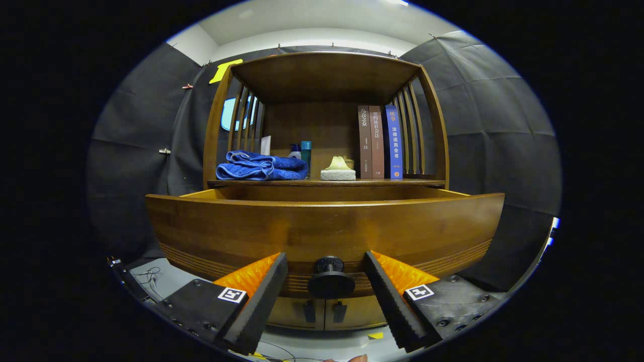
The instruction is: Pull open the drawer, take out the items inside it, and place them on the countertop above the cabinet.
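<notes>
One wooden drawer [324, 226] stands pulled out, its curved brown front ribbed along the lower edge; its inside is hidden. One black round knob [330, 277] sits at 12 o'clock between the fingers of the hand-held gripper [326, 269], whose jaws are spread, touching nothing. On the tabletop [327, 183] beyond: one folded blue towel [261, 167] at 11 o'clock, three upright books [380, 142] at 1 o'clock.

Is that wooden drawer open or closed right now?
Open. The drawer stands out from the cabinet, showing its inner walls; the open claw straddles its knob without touching.
</notes>
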Demonstrator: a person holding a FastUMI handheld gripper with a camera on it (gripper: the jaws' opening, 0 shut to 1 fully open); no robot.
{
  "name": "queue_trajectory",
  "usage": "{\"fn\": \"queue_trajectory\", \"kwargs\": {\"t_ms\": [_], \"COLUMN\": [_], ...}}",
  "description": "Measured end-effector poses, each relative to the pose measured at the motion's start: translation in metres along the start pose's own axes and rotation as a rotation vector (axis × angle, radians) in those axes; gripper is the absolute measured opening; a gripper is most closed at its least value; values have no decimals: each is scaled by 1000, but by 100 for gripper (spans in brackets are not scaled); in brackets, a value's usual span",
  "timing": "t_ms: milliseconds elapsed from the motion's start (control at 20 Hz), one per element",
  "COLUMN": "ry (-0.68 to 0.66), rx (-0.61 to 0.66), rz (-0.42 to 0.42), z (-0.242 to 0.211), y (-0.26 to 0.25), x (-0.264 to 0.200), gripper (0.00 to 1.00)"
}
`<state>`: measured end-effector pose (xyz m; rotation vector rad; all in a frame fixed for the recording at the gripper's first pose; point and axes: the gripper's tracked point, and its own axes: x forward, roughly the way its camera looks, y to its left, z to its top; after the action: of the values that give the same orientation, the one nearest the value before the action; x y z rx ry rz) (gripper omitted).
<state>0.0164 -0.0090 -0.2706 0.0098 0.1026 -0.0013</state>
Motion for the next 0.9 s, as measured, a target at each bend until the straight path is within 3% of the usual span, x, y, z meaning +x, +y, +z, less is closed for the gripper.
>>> {"fn": "queue_trajectory", "kwargs": {"t_ms": [250,900], "ry": [7,37], "rx": [6,-9], "rz": [2,-9], "z": [6,9], "y": [-2,1], "x": [5,96], "gripper": [99,99]}}
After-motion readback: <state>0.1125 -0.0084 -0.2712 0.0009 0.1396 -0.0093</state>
